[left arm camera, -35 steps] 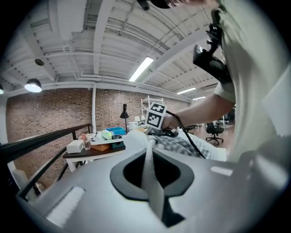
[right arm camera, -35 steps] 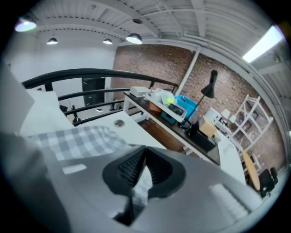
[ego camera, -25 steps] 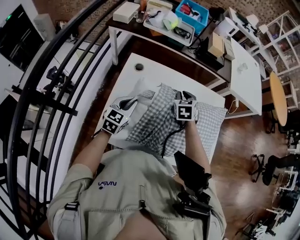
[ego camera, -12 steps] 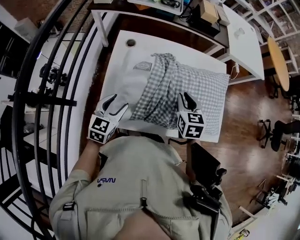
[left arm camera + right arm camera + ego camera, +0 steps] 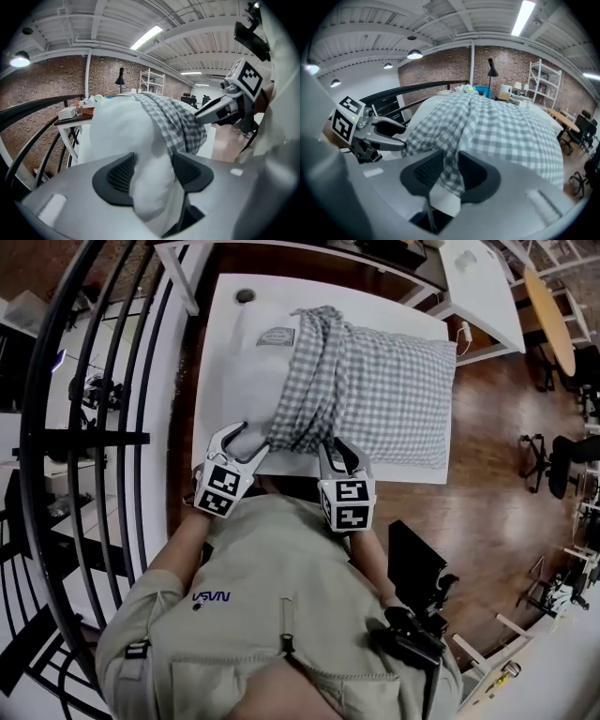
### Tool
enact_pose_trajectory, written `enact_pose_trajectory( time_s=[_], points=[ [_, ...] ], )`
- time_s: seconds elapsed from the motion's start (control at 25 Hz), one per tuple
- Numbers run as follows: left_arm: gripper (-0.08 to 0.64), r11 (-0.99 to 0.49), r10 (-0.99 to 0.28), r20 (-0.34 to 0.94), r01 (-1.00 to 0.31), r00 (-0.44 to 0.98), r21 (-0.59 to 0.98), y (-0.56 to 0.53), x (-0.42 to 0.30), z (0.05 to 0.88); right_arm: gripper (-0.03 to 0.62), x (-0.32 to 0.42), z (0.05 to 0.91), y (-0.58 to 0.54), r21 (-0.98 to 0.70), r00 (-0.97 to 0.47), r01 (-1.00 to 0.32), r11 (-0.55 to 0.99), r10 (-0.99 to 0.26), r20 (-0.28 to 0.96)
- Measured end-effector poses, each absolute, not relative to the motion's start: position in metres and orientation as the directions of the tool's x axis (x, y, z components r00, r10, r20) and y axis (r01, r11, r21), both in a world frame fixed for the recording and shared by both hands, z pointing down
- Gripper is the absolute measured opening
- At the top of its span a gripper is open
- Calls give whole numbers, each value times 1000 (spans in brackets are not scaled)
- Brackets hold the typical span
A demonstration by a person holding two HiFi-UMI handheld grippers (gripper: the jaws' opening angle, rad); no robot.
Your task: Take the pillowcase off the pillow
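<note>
Two grippers sit side by side at the near edge of the pillow (image 5: 255, 381), which lies flat on the white worktop (image 5: 375, 296). The checked pillowcase (image 5: 394, 390) covers the pillow's right-hand part, as the head view shows it, and is bunched into a thick rumpled ridge across the middle. The left end of the pillow is bare and white, with a small label (image 5: 275, 336) near its far corner. The left gripper (image 5: 249, 441) is at the bare near corner. Its fingers (image 5: 121, 174) have just been opening and stand wide, with a bulge of white pillow filling the gap between them but not clamped. The right gripper (image 5: 337, 452) is at the near end of the bunched ridge. Its fingers (image 5: 425, 172) have also just been opening and stand moderately apart, with the hem of the pillowcase hanging loosely between them, against one pad and clear of the other. Each gripper shows in the other's view, just beside it. A black railing (image 5: 122, 437) runs along the worktop's left side, and a wooden floor (image 5: 497, 474) lies to its right.
</note>
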State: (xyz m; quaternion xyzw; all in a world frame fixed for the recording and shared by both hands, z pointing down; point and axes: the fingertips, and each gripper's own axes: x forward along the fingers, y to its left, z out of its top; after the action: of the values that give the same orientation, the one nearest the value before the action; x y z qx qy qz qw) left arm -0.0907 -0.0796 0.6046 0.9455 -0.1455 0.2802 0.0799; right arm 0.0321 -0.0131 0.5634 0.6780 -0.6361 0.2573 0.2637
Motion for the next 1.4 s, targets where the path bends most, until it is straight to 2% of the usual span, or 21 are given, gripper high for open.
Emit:
enact_pose_trajectory(
  time_s=[0.12, 0.4, 0.56, 0.68, 0.84, 1.04, 1.4],
  points=[
    [242, -935, -252, 578, -349, 776, 62, -83, -86, 611, 131, 27, 577, -20, 31, 30, -999, -12, -713, 701],
    [83, -893, -348, 625, -451, 699, 7, -91, -77, 608, 139, 31, 592, -30, 66, -33, -991, 116, -693, 720],
    [48, -854, -419, 606, -520, 676, -11, -95, -76, 595, 79, 36, 587, -28, 110, -28, -984, 141, -730, 682],
    [38, -822, -453, 567, -569, 688, 33, -97, -79, 587, 41, 41, 583, -32, 128, -26, -981, 143, -761, 649],
    [26, -789, -467, 516, -602, 718, 124, -96, -95, 579, 17, 34, 574, -28, 139, 5, -985, 104, -782, 624],
    [21, -811, -443, 468, -564, 764, 153, -100, -96, 559, 14, 39, 554, -20, 181, 94, -983, 18, -803, 588],
    [18, -819, -422, 377, -525, 825, 233, -121, -106, 536, 9, 119, 540, -5, 283, 358, -930, -234, -754, 551]
  ],
)
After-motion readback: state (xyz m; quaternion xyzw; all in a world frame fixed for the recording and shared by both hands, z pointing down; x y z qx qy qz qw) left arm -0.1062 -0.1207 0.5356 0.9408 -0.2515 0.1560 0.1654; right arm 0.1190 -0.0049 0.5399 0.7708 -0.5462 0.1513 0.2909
